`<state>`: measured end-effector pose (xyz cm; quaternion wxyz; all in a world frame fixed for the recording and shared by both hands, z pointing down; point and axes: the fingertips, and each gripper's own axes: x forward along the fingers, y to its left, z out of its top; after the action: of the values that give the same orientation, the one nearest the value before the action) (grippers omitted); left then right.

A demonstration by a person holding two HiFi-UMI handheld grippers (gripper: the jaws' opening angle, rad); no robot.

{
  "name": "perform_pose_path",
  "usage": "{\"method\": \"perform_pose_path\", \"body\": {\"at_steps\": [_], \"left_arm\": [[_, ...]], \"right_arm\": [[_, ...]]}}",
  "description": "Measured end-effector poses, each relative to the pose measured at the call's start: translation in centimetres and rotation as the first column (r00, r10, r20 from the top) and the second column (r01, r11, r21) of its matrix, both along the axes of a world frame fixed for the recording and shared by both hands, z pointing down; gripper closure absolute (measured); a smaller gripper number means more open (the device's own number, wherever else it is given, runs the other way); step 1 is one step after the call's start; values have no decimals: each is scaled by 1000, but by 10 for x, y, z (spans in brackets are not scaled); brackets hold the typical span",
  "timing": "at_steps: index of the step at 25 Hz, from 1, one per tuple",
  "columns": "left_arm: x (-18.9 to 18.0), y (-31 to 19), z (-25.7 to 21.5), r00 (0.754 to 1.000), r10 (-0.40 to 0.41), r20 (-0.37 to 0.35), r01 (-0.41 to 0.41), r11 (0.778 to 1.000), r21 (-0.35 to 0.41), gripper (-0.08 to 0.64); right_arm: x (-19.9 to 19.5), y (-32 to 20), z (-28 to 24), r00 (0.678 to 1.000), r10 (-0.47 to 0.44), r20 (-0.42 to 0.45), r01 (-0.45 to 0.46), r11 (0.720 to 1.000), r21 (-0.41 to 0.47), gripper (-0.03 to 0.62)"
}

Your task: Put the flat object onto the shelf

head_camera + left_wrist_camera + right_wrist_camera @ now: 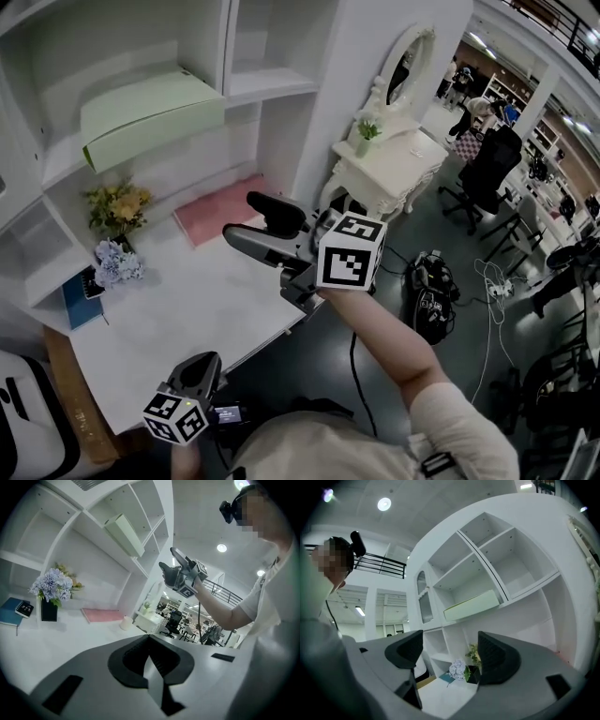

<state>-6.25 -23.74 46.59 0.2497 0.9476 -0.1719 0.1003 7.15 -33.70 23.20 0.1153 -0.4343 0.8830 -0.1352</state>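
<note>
The flat pale green object (150, 117) lies on the white shelf (58, 167), and neither gripper touches it. It also shows in the left gripper view (124, 535) and the right gripper view (471, 605). My right gripper (242, 217) hangs open and empty above the white desk (187, 309), below and right of the object, its jaws pointing toward the shelf unit. The left gripper view catches it raised in the air (166, 558). My left gripper (202, 370) is low at the desk's front edge, shut with nothing between its jaws (149, 656).
A pink cloth (220, 211) lies at the desk's back. A vase of yellow flowers (117, 208), purple flowers (117, 264) and a blue book (80, 300) occupy the left. A white vanity table (389, 164) and a black office chair (487, 173) stand right.
</note>
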Motion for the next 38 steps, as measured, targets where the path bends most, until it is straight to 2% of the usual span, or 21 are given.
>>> {"method": "perform_pose_path", "body": {"at_steps": [1, 2, 3, 8, 12, 15, 18, 20, 23, 26, 29, 33, 38], "left_arm": [[1, 2, -2, 1000, -4, -2, 4, 1000, 4, 548], [1, 5, -4, 1000, -9, -3, 9, 1000, 8, 548], [1, 7, -6, 1000, -15, -2, 15, 1000, 12, 548], [10, 18, -10, 998, -56, 16, 55, 998, 42, 548], [28, 41, -21, 996, -84, 23, 82, 994, 65, 548], [45, 54, -29, 995, -96, 32, 93, 992, 82, 547], [62, 51, -40, 994, -105, 21, 102, 989, 108, 547], [64, 52, -44, 992, -127, 21, 124, 986, 112, 547], [59, 57, -46, 987, -160, 32, 155, 981, 119, 546], [58, 60, -44, 983, -179, 36, 173, 977, 124, 547], [62, 66, -41, 983, -178, 36, 172, 977, 125, 547], [68, 81, -33, 985, -166, 45, 161, 981, 110, 547], [95, 96, -30, 994, -99, 50, 94, 990, 102, 547]], "right_arm": [[-2, 8, -1, 1000, -10, -18, 11, 1000, 21, 242], [-5, 15, -1, 999, -20, -37, 22, 999, 43, 336], [-9, 22, -1, 998, -33, -58, 37, 997, 60, 374], [-20, 55, 9, 986, -112, -123, 123, 988, 89, 383], [-12, 89, 10, 980, -152, -130, 165, 981, 99, 416], [0, 112, 14, 974, -183, -132, 195, 977, 82, 425], [9, 128, 22, 957, -194, -214, 213, 975, 69, 417], [6, 137, 32, 941, -230, -250, 250, 967, 51, 420], [0, 146, 49, 928, -273, -253, 289, 957, 27, 431], [2, 148, 59, 934, -253, -251, 269, 963, 32, 528], [6, 152, 63, 937, -232, -263, 252, 967, 45, 561], [3, 167, 75, 927, -231, -294, 253, 967, 39, 569], [21, 187, 88, 934, -176, -310, 191, 982, 18, 569]]}}
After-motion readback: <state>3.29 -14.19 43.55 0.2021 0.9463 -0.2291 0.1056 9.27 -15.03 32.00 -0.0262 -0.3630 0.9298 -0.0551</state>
